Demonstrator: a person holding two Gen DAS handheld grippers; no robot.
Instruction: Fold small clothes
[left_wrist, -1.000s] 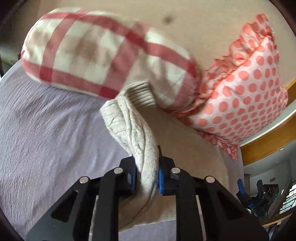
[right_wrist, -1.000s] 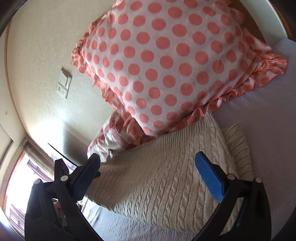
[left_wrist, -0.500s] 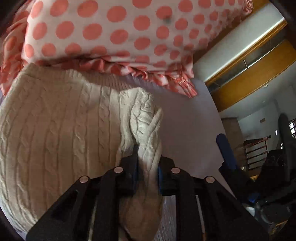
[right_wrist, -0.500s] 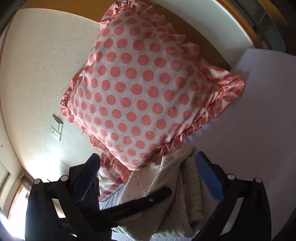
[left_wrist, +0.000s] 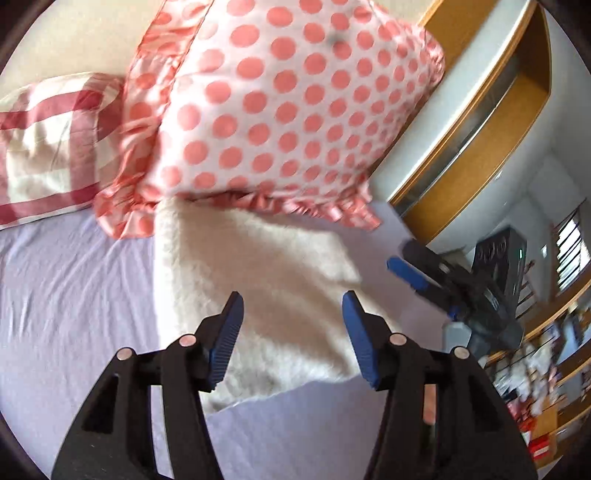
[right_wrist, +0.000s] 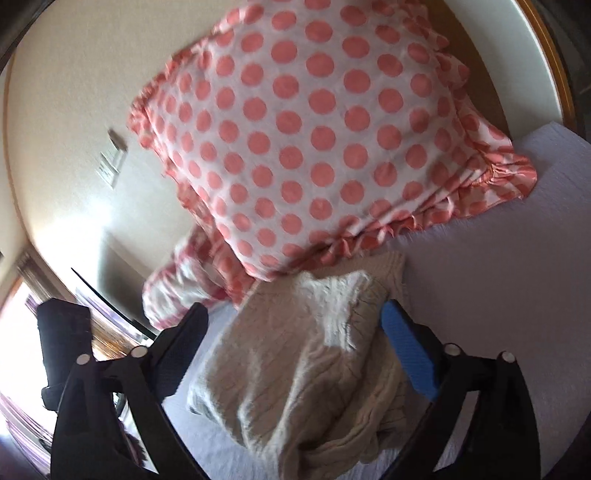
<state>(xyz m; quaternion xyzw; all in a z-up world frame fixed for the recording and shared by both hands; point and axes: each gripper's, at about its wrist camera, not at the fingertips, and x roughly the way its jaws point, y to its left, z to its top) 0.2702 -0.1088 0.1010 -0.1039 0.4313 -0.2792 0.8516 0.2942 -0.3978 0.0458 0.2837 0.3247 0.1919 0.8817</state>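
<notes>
A cream cable-knit sweater (left_wrist: 273, 288) lies folded on the lavender bedsheet (left_wrist: 66, 295), its far edge under a polka-dot pillow. My left gripper (left_wrist: 291, 332) is open and empty, just above the sweater's near part. My right gripper (right_wrist: 295, 347) is open and empty over the same sweater (right_wrist: 306, 376), whose sleeve is laid across the top. The right gripper also shows in the left wrist view (left_wrist: 436, 280), at the sweater's right side.
A pink polka-dot pillow (left_wrist: 288, 110) with a ruffled edge and a red checked pillow (left_wrist: 48, 147) lean against the beige wall behind the sweater. A wooden and white headboard ledge (left_wrist: 465, 140) runs at the right. A wall socket (right_wrist: 110, 162) is at the left.
My left gripper has let go of the sweater sleeve and opened, pulling back a little. The sleeve now lies across the folded sweater. The right gripper stays open.
</notes>
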